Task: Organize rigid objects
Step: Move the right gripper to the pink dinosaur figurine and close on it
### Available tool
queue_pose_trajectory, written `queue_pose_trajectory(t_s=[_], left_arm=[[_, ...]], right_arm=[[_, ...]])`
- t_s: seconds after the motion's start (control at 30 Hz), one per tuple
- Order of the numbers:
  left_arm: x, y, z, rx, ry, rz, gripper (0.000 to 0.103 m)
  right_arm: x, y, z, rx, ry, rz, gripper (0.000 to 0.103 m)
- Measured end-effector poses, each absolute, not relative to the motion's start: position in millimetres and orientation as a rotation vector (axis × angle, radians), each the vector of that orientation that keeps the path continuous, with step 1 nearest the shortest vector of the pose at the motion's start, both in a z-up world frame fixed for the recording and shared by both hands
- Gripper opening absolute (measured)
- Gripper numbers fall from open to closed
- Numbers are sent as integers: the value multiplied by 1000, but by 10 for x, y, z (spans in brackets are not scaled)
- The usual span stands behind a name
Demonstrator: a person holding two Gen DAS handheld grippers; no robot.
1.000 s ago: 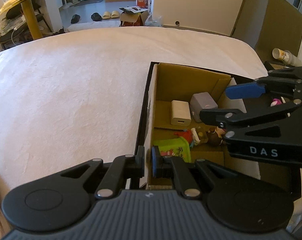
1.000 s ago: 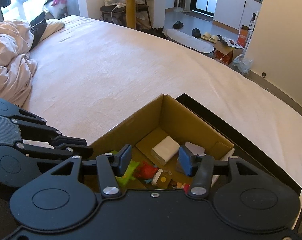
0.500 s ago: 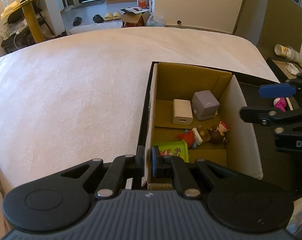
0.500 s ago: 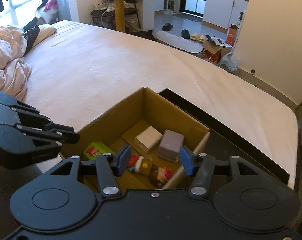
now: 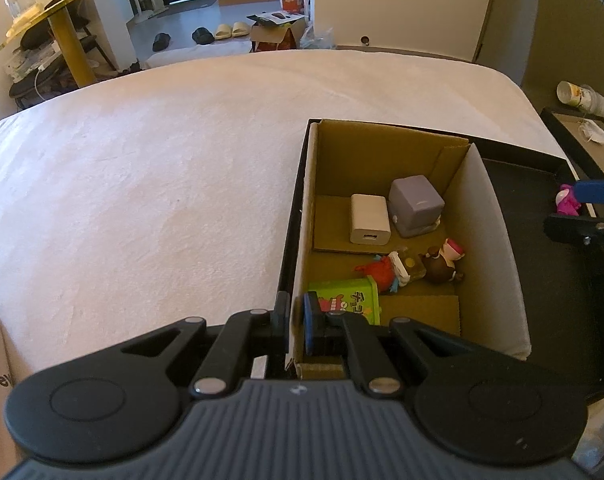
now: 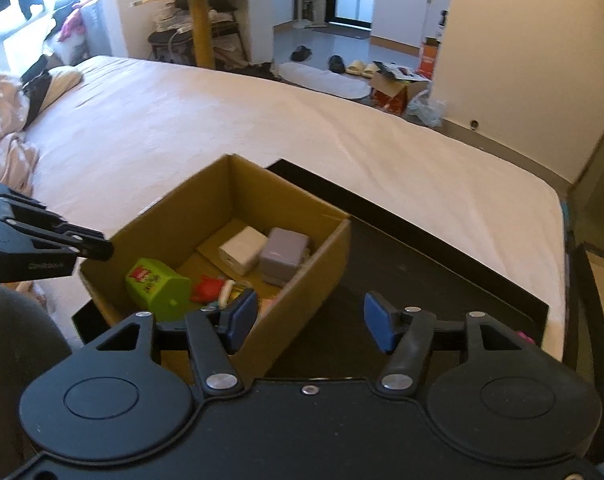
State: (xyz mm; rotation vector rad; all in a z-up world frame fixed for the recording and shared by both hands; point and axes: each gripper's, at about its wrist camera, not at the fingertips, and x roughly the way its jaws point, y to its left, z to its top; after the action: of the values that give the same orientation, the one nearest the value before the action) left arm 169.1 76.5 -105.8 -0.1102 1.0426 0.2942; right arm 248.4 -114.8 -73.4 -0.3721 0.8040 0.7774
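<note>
1. A wide bed covered in a pale pink sheet (image 5: 142, 184) is seen carrying the whole work area; nothing loose is visible on its open stretch.
2. A shallow black tray (image 6: 441, 264) is laid on the bed, and the open brown cardboard box (image 5: 385, 148) is stood inside it at its left end.
3. The box is judged to hold most of the sorted items already: a green printed carton (image 5: 347, 300) near the front wall, a grey-lilac cube (image 5: 415, 204) and a white rectangular charger block (image 5: 369, 218) side by side at the back, and a small red toy figure (image 5: 377, 272) with a small brown toy figure (image 5: 441, 262) between them.
4. The left gripper (image 5: 296, 320) is seen with its fingers clenched on the box's near left wall, so the box is held steady.
5. The right gripper (image 6: 309, 322) is found over the bare tray floor to the right of the box; its fingers have just been opening, stand released, and nothing is between them.
6. One small pink toy (image 5: 566, 200) is seen outside the box, at the tray's right edge just beside the right gripper's blue pad, and is judged to be what is left; whether more remains there cannot be told.
</note>
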Motion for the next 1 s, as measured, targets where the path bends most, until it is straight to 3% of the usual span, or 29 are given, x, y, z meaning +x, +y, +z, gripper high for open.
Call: queue_pose_trajectory(t_s=[1.0], left_arm=[[1721, 621, -1087, -52, 1065, 358, 6]], right_arm=[[3306, -2344, -1448, -34, 911, 455, 60]])
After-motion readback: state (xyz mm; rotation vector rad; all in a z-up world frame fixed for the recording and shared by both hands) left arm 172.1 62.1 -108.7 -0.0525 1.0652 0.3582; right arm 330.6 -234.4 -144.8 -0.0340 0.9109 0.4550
